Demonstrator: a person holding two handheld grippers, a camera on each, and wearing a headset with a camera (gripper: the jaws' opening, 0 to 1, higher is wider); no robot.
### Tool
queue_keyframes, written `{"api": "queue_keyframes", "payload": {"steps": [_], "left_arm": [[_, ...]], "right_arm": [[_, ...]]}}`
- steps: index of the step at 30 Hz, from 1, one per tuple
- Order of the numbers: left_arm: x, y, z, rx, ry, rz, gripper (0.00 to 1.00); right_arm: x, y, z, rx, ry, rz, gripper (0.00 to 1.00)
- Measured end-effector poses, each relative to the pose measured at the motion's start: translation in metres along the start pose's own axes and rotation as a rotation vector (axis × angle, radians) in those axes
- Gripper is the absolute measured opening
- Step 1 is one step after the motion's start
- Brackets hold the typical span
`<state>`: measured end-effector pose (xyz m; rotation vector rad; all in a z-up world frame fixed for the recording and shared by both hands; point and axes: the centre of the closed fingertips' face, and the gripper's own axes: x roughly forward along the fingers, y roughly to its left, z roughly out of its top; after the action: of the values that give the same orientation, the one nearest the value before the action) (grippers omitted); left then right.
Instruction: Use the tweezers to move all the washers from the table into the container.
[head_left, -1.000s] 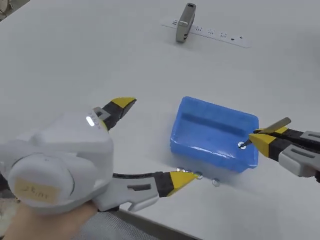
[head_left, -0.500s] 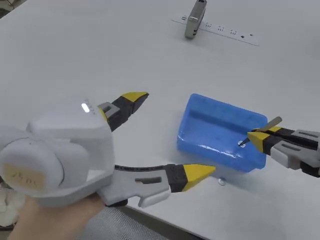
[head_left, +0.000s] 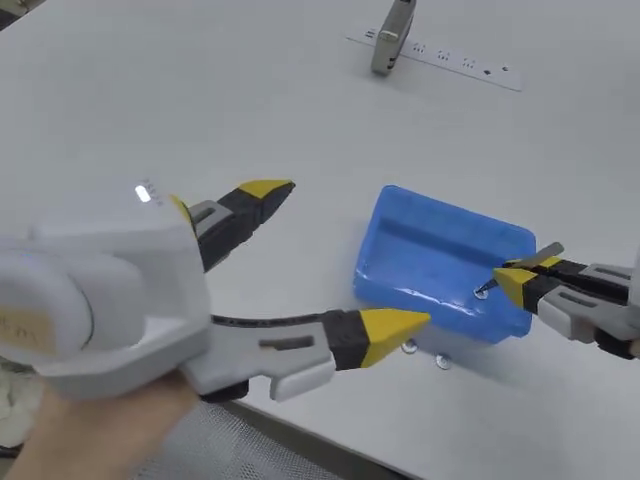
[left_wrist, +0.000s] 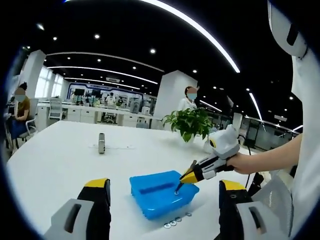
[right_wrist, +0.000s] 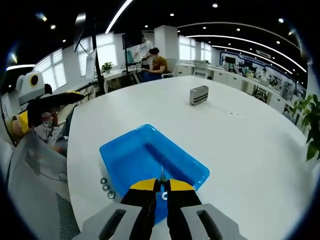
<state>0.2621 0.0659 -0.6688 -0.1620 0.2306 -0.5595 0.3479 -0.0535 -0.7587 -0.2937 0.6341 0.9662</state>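
Over the last second little has changed at the work itself. Much of the apparent shift is the head camera moving. The right tongs (head_left: 507, 279) come in from 3 o'clock with their jaws nearly closed, pinched on the tweezers (head_left: 538, 256). The tweezer tip has stayed above the right end of the blue container (head_left: 400, 293), inside its rim. A small ring, apparently the held washer (head_left: 482, 294), is still at the tip, so it has not been let go. I judge this delivery to be at the release step, with only the tweezers' grip left to ease.

The left tongs (head_left: 355, 253) have drifted a little closer to the container from 9 o'clock. They are spread wide, holding nothing and touching nothing. One jaw now reaches across the container's near wall and hides some of what lies there.

The loose washers (head_left: 409, 347) sit on the tabletop (head_left: 200, 100), just outside the container at 6 o'clock. Two show in the head view and three (right_wrist: 106, 188) in a short row in the right gripper view. The left gripper view shows the row (left_wrist: 175, 221) in front of the container (left_wrist: 150, 192), with the right tongs (left_wrist: 192, 175) above it. Several more trips are therefore needed. A power strip (head_left: 440, 60) lies well apart at 12 o'clock.
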Motion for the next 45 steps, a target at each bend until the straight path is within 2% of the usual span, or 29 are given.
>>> {"api": "queue_keyframes", "payload": {"steps": [3, 6, 8, 10, 16, 21, 23, 27, 32, 45], "left_arm": [[0.000, 0.000, 0.001, -0.007, -0.004, 0.001, 0.91], [0.000, 0.000, 0.001, -0.009, -0.004, 0.000, 0.91], [0.000, -0.001, 0.001, -0.013, -0.004, -0.003, 0.90], [0.000, -0.001, -0.001, -0.015, 0.003, -0.006, 0.90], [0.001, -0.007, -0.003, 0.005, 0.012, -0.033, 0.90], [0.002, -0.010, -0.005, 0.018, 0.022, -0.045, 0.90], [0.002, -0.011, -0.005, 0.016, 0.026, -0.049, 0.90], [0.002, -0.011, -0.005, 0.019, 0.029, -0.051, 0.90], [0.002, -0.011, -0.007, 0.020, 0.034, -0.054, 0.90], [0.002, -0.009, -0.010, 0.017, 0.044, -0.057, 0.89]], "right_arm": [[-0.010, 0.007, 0.011, -0.007, -0.032, 0.006, 0.03], [-0.016, 0.016, 0.017, -0.040, -0.037, 0.024, 0.01], [-0.020, 0.023, 0.015, -0.100, -0.005, 0.033, 0.01], [-0.024, 0.032, 0.016, -0.123, 0.007, 0.053, 0.01], [-0.037, 0.059, 0.018, -0.118, 0.041, 0.149, 0.01], [-0.035, 0.075, 0.000, -0.146, 0.123, 0.215, 0.02], [-0.030, 0.078, -0.010, -0.135, 0.161, 0.237, 0.02], [-0.020, 0.075, -0.030, -0.139, 0.225, 0.244, 0.02], [-0.014, 0.074, -0.042, -0.148, 0.268, 0.254, 0.03], [-0.010, 0.077, -0.044, -0.208, 0.290, 0.262, 0.03]]}}
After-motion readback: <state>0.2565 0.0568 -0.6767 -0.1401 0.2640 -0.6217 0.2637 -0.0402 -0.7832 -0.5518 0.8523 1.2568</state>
